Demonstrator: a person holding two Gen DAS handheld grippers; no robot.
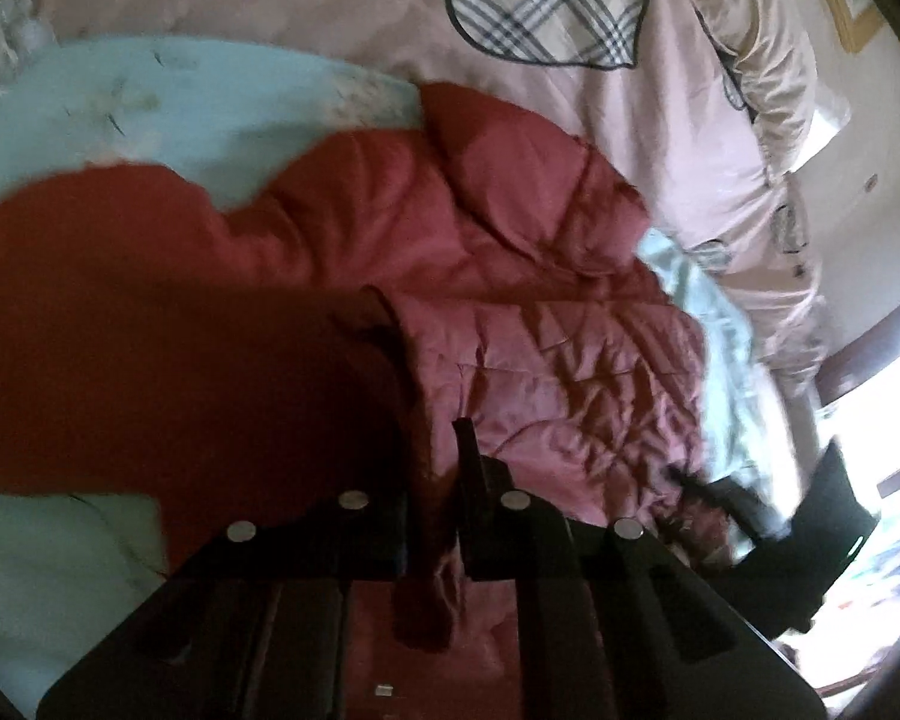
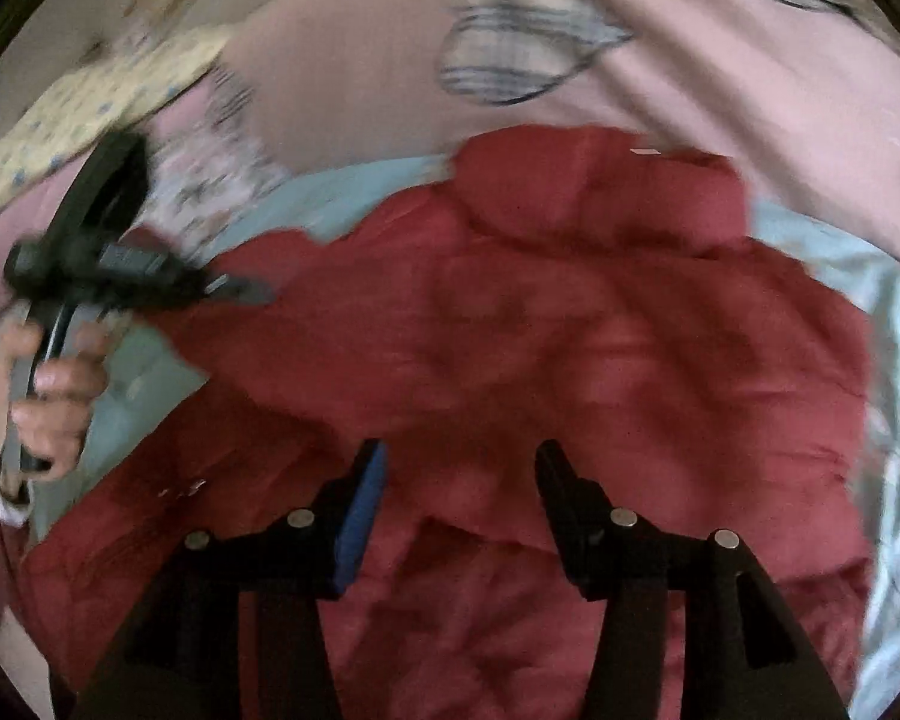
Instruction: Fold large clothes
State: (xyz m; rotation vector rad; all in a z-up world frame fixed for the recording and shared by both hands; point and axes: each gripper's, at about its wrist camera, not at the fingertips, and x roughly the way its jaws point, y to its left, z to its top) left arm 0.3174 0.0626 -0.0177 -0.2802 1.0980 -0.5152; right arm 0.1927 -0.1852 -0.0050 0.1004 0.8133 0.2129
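Note:
A red quilted puffer jacket (image 1: 510, 276) lies spread on a light blue sheet (image 1: 150, 114). It fills the middle of the right wrist view (image 2: 570, 330), collar at the far side. My left gripper (image 1: 435, 480) is shut on a fold of the jacket's red fabric, which hangs dark across the left of its view. It also shows at the left of the right wrist view (image 2: 234, 288), held in a hand and gripping the jacket's edge. My right gripper (image 2: 459, 468) is open and empty, just above the jacket's lower part. It shows at the lower right of the left wrist view (image 1: 750, 504).
A pink duvet (image 1: 330, 0) with plaid heart patches covers the bed behind the jacket. A yellow patterned pillow (image 2: 90, 102) lies at the far left. A dark wooden bed frame (image 1: 858, 372) and a bright window lie to the right.

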